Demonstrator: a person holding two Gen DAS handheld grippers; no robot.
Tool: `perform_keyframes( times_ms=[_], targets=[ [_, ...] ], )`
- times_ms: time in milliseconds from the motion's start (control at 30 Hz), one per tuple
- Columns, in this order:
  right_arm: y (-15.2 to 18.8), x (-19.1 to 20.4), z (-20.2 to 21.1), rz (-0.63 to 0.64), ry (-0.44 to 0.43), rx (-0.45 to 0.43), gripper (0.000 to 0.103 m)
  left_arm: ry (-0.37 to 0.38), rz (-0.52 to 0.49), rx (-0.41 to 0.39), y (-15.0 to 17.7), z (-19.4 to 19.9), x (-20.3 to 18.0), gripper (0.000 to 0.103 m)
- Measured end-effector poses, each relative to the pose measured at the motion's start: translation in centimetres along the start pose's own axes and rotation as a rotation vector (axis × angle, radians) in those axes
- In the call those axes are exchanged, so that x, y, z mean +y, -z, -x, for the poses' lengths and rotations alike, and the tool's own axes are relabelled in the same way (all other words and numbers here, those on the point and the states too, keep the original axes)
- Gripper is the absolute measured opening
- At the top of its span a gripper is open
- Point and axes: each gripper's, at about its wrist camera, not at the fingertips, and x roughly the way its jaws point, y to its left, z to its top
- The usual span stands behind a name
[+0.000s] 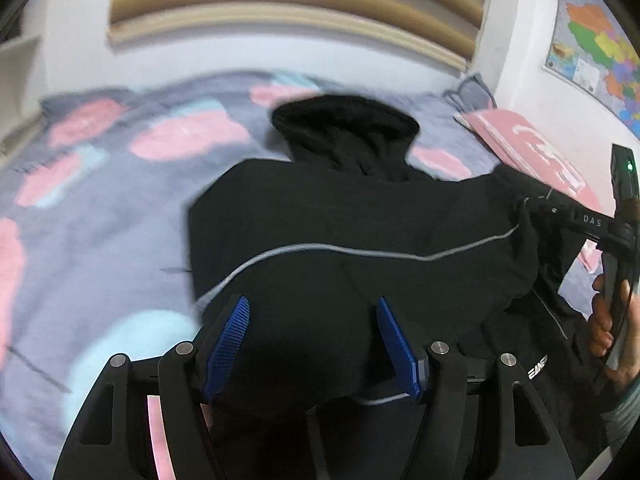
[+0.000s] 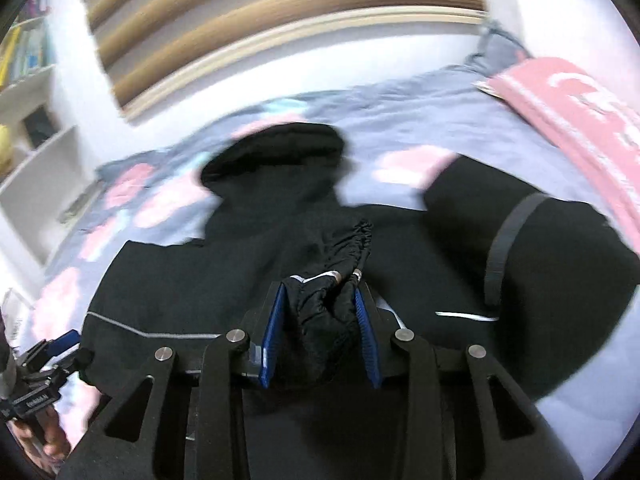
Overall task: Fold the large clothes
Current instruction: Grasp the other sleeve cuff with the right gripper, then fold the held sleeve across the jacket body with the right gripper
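A black hooded jacket [image 1: 360, 216] with thin grey piping lies spread on the bed, hood [image 1: 344, 124] pointing toward the headboard. My left gripper [image 1: 312, 300] is at the jacket's near hem. Black cloth fills the wide gap between its blue pads and touches both. In the right wrist view, the left gripper [image 2: 64, 340] sits at the jacket's near left corner. My right gripper [image 2: 319, 289] is shut on the bunched end of a sleeve, whose elastic cuff [image 2: 356, 236] sticks out past the pads above the jacket's body [image 2: 200, 288]. From the left wrist view, the right gripper [image 1: 532, 208] pulls that sleeve from the right.
The bed has a grey sheet [image 1: 100, 208] with pink and pale blue patches. A pink pillow [image 2: 580, 112] lies at the right by the wall. A slatted wooden headboard [image 1: 280, 0] stands at the far end, shelves [image 2: 36, 120] to the left, and a map [image 1: 592, 40] on the right wall.
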Motion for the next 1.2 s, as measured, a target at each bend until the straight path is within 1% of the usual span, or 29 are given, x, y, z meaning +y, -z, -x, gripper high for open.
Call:
perform_keyframes(
  times_ms=[33,100,133,200,267,333,400,433,467,500,533,600,667,700,733,767,833,867,900,933,1067,1200],
  targets=[
    [0.2,-1.0,-0.6,-0.008,0.007,0.022,0.039,-0.001,0.007,0.039,0.3,-1.9,-0.5,0.068],
    [1.2,-3.5,-2.0,-0.028,0.037,0.074,0.039,-0.010,0.013,0.082,0.9,-4.2,-0.9,0.068],
    [1.8,-4.4,-2.7,-0.037,0.054,0.095,0.039,-0.039,0.010,0.107,1.4,-5.5,-1.0,0.068],
    [2.9,-5.7,-3.9,-0.046,0.052,0.138,0.039,-0.083,-0.003,0.140,2.2,-7.3,-1.2,0.068],
    [3.6,-6.3,-4.5,-0.038,0.050,0.165,0.040,-0.089,-0.016,0.131,2.5,-7.5,-1.4,0.068],
    [4.1,-6.3,-3.9,-0.023,0.053,0.170,0.042,-0.085,-0.013,0.134,2.4,-7.2,-1.3,0.068],
    [3.6,-5.3,-1.9,0.005,0.070,0.143,0.045,-0.082,-0.012,0.129,2.4,-6.7,-1.3,0.068],
    [3.2,-4.6,-0.5,0.028,0.057,0.105,0.053,-0.073,-0.006,0.119,2.3,-6.1,-1.4,0.068],
    [2.9,-3.9,0.7,0.044,0.046,0.070,0.067,-0.061,-0.001,0.112,2.2,-5.6,-1.6,0.068],
    [2.4,-2.8,2.2,0.071,0.033,0.010,0.070,-0.036,0.006,0.102,2.0,-5.0,-1.9,0.068],
    [1.9,-1.8,3.1,0.100,0.029,-0.027,0.072,-0.011,0.015,0.086,1.7,-4.4,-2.1,0.068],
    [1.2,0.2,3.3,0.154,0.016,-0.042,0.072,0.012,0.030,0.080,1.3,-4.0,-2.7,0.068],
    [1.1,1.4,1.5,0.185,0.030,-0.022,0.072,0.019,0.036,0.098,1.3,-4.7,-3.1,0.068],
    [1.4,1.6,0.2,0.191,0.048,-0.001,0.072,-0.002,0.034,0.110,1.7,-5.4,-3.2,0.068],
    [1.7,1.4,-1.2,0.189,0.062,0.028,0.072,-0.016,0.034,0.122,2.0,-6.0,-3.2,0.068],
    [2.6,0.9,-3.3,0.179,0.083,0.087,0.072,-0.022,0.035,0.128,2.3,-6.7,-3.1,0.068],
    [4.4,-0.4,-7.1,0.166,0.115,0.207,0.072,-0.035,0.012,0.094,3.3,-7.3,-3.1,0.068],
    [5.6,-1.1,-8.3,0.162,0.108,0.230,0.073,-0.043,0.003,0.081,3.4,-7.4,-3.3,0.068],
    [6.2,-1.4,-8.1,0.167,0.095,0.182,0.073,-0.065,-0.010,0.075,3.6,-7.5,-3.7,0.069],
    [6.4,-1.3,-7.8,0.175,0.097,0.158,0.073,-0.087,-0.023,0.070,3.7,-7.6,-4.0,0.070],
    [6.7,-0.8,-7.7,0.195,0.124,0.140,0.073,-0.138,-0.066,0.048,3.9,-8.2,-4.7,0.073],
    [6.8,-0.3,-6.5,0.227,0.126,0.168,0.073,-0.162,-0.075,0.059,3.8,-7.9,-4.8,0.074]
  ],
)
